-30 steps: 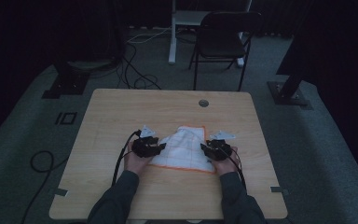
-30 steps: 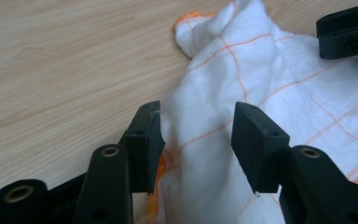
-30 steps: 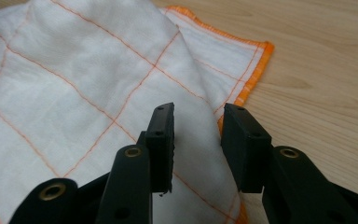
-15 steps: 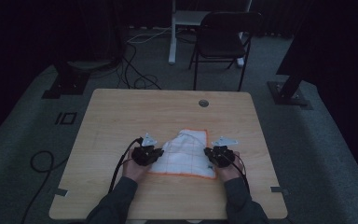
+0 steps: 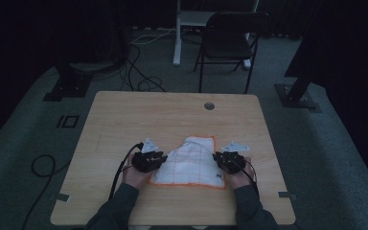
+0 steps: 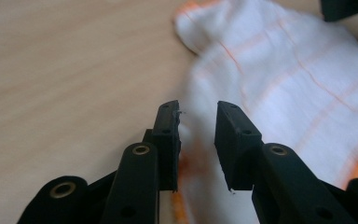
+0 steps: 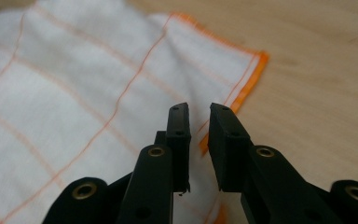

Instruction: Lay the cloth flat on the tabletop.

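White cloth [image 5: 191,163] flat on table [image 5: 124,124]; left gripper [image 6: 196,128] and right gripper [image 7: 199,127] released, jaws just reopening over its edges.

Bare table [image 5: 139,115] beyond cloth [image 5: 191,160]

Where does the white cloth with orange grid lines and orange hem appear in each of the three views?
High view: the white cloth with orange grid lines and orange hem lies on the near middle of the wooden table, between the two hands.
Left gripper view: it fills the upper right and runs down between the black jaws.
Right gripper view: it covers the left and centre.
Shared landmark: the cloth's orange hem on the pale wood.
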Action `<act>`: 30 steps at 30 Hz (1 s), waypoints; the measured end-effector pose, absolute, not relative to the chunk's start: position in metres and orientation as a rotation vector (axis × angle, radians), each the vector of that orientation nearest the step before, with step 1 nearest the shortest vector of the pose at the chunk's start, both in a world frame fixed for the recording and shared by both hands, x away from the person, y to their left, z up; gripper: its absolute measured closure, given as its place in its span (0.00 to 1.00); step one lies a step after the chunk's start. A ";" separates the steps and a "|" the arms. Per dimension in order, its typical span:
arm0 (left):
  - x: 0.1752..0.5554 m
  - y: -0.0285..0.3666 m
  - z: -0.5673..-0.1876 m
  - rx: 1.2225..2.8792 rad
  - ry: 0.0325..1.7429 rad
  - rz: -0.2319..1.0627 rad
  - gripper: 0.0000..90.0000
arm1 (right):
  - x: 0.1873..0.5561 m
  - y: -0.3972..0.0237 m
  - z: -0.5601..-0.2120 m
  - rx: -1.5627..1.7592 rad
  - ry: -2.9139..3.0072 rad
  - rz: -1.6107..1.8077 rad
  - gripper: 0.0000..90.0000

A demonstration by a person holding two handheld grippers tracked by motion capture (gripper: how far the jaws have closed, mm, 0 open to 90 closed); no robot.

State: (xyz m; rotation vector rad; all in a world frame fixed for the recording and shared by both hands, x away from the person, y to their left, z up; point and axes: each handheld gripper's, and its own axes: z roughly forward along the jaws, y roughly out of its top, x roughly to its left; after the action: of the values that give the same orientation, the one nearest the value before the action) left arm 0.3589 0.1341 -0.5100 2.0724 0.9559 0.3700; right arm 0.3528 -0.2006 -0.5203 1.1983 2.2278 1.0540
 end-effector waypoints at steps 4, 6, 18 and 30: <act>0.373 0.133 -0.510 2.077 1.010 0.385 0.80 | 0.366 -0.199 -0.521 1.228 2.194 1.053 0.88; 0.376 0.131 -0.514 2.092 1.021 0.368 0.79 | 0.374 -0.195 -0.524 1.242 2.186 1.043 0.87; 0.369 0.123 -0.530 2.144 1.001 0.295 0.61 | 0.403 -0.178 -0.539 1.273 2.207 0.940 0.75; 0.365 0.124 -0.531 2.182 0.991 0.324 0.92 | 0.411 -0.184 -0.537 1.315 2.227 0.910 0.98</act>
State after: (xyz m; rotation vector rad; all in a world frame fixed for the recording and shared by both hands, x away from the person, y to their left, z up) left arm 0.3646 0.1244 -0.5305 2.1821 0.9911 0.3241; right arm 0.4106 -0.1836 -0.5370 1.3155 2.2269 0.9101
